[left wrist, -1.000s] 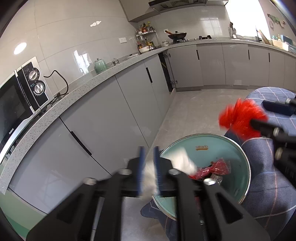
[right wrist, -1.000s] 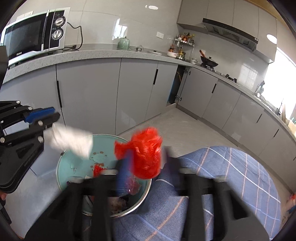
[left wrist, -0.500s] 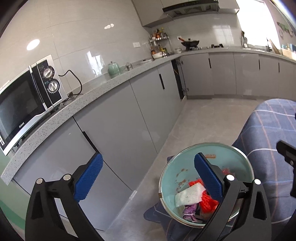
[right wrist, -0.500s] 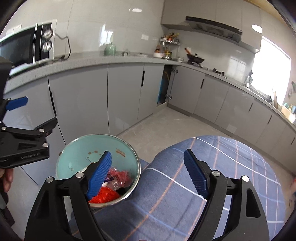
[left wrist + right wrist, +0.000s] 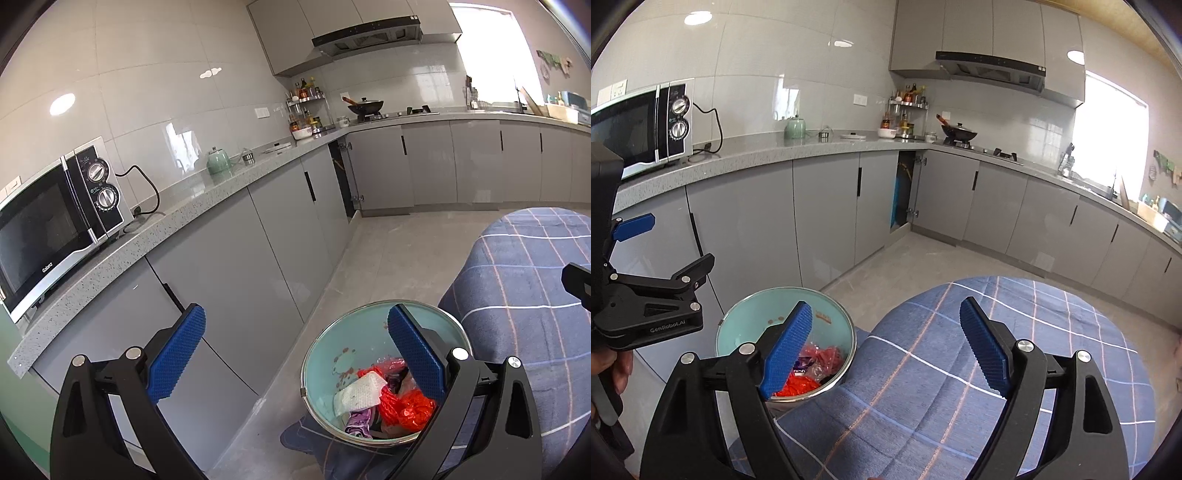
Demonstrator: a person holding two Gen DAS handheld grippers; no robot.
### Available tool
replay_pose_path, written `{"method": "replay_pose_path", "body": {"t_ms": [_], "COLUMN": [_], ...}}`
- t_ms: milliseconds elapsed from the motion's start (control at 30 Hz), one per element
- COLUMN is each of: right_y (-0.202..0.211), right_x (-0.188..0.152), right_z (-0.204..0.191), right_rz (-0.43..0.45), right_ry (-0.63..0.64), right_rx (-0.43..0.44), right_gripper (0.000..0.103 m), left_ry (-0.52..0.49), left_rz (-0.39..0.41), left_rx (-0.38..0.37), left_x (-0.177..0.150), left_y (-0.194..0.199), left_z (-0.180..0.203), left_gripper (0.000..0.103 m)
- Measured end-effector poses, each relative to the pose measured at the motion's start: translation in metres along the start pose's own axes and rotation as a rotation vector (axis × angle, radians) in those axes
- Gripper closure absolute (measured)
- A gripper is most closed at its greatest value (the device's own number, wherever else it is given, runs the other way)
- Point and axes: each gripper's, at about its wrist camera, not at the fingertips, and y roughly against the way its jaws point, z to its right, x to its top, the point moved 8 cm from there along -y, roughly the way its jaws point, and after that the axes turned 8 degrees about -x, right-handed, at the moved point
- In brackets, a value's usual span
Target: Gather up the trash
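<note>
Both grippers are hanging released and empty: the left gripper [image 5: 295, 350] is hovering nearer the round teal steel-rimmed trash bin [image 5: 332, 350] at lower right of its frame. The right gripper [image 5: 886, 343] is sitting above the blue plaid tablecloth [image 5: 1015, 314], the bin lying lower left, holding a white crumpled tissue [image 5: 360, 393] and red plastic wrapper [image 5: 406, 406].

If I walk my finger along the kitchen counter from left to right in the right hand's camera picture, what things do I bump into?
microwave → green kettle → small metal cup → white flat dish → spice rack → black wok
</note>
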Motion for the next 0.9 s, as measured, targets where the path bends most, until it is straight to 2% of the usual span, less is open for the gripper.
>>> {"method": "replay_pose_path", "body": {"t_ms": [900], "right_y": [0.014], "right_x": [0.007], "right_z": [0.011], "right_rz": [0.018], "right_ry": [-0.03], "right_rx": [0.001], "right_gripper": [0.021], "left_ry": [0.005], "left_rz": [0.016], "left_rx": [-0.002], "left_x": [0.004], "left_y": [0.008], "left_z": [-0.006], "left_gripper": [0.006]}}
